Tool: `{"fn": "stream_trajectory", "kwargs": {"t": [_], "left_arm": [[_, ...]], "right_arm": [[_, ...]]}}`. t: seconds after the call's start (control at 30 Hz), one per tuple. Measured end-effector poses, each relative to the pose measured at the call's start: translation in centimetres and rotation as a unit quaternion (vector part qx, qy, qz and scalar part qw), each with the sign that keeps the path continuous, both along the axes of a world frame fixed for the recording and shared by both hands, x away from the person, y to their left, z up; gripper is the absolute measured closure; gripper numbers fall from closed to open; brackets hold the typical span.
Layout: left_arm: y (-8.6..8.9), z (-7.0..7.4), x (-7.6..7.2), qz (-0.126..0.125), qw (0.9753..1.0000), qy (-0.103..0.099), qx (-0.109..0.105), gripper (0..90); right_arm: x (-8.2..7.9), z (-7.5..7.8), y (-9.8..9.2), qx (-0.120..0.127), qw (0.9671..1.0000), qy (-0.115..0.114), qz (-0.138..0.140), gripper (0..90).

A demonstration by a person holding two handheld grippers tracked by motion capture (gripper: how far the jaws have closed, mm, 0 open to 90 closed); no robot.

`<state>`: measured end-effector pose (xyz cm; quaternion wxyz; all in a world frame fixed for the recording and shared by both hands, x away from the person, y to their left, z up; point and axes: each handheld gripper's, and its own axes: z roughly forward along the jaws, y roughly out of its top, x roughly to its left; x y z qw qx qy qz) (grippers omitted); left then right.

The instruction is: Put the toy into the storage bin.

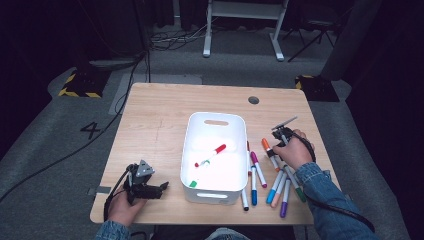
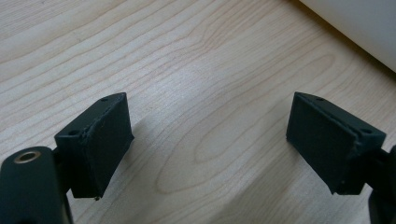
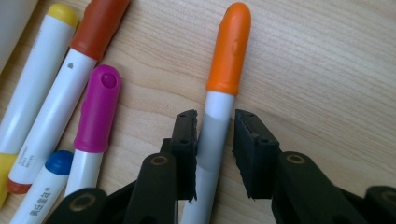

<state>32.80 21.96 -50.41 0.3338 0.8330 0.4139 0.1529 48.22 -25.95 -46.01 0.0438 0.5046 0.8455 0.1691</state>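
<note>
Straddling smooth orange-capped marker (image 3: 219, 116): right gripper (image 3: 215, 135) jaws narrow, not clamped; left gripper (image 2: 210, 140) jaws wide, empty.

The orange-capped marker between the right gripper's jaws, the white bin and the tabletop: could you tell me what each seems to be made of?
The orange-capped marker: likely plastic, with a smooth white barrel and a glossy cap that catches highlights. The white bin: probably moulded plastic, with rounded corners, cut-out handles and an even, slightly shiny surface. The tabletop: pale wood grain with a matte look; whether laminate or real wood cannot be told.
</note>
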Motion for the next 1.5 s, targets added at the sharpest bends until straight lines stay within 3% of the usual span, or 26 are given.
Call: {"fn": "stream_trajectory", "kwargs": {"t": [0.2, 0.5, 0.67, 0.9, 1.13, 1.5], "left_arm": [[0.0, 0.0, 0.0, 0.000, 1.0000, 0.000, 0.000, 14.4], [0.0, 0.0, 0.0, 0.000, 1.0000, 0.000, 0.000, 14.4], [0.0, 0.0, 0.0, 0.000, 1.0000, 0.000, 0.000, 14.4], [0.0, 0.0, 0.0, 0.000, 1.0000, 0.000, 0.000, 14.4], [0.0, 0.0, 0.0, 0.000, 1.0000, 0.000, 0.000, 14.4], [0.0, 0.0, 0.0, 0.000, 1.0000, 0.000, 0.000, 14.5]], "right_arm": [[0.1, -0.2, 0.3, -0.017, 0.9998, 0.003, -0.004, 76.0], [0.1, -0.2, 0.8, -0.036, 0.9993, -0.001, -0.009, 77.0], [-0.1, 0.0, 0.6, -0.012, 0.9999, -0.008, -0.008, 77.1], [-0.7, 2.0, 0.1, 0.035, 0.9987, -0.038, -0.002, 77.1], [-1.7, 4.2, -0.2, 0.087, 0.9938, -0.067, 0.013, 77.1], [-3.1, 7.1, -0.4, 0.131, 0.9862, -0.099, 0.021, 77.1]]}}
